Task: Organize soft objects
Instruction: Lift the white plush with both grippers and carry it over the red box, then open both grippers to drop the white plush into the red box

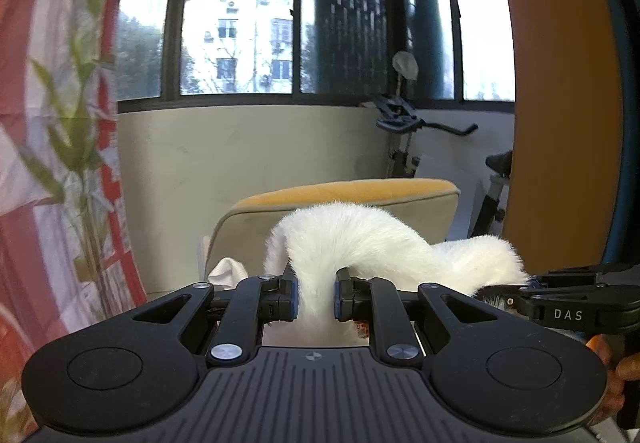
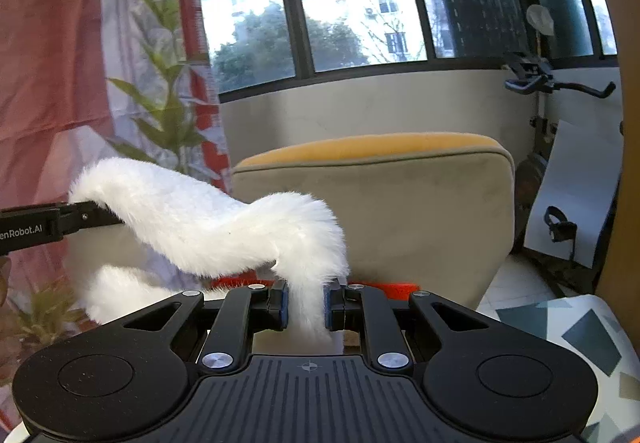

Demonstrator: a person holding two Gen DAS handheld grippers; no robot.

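Two hand-held grippers clamp one white furry cloth [image 1: 360, 239], held in the air between them. Left hand-held gripper [image 1: 316, 293]: jaws narrowed, pads pinching a thick fold of fur. Right hand-held gripper [image 2: 306, 305]: same, pinching the other end. Cloth arches up ahead of each and sags between. Beige cushion with a yellow top [image 2: 384, 203] stands just beyond. Left view alone shows a crumpled white fabric [image 1: 228, 271] left of its jaws; right view alone shows a geometric-patterned surface [image 2: 576, 335] at lower right and cloth hanging lower left.
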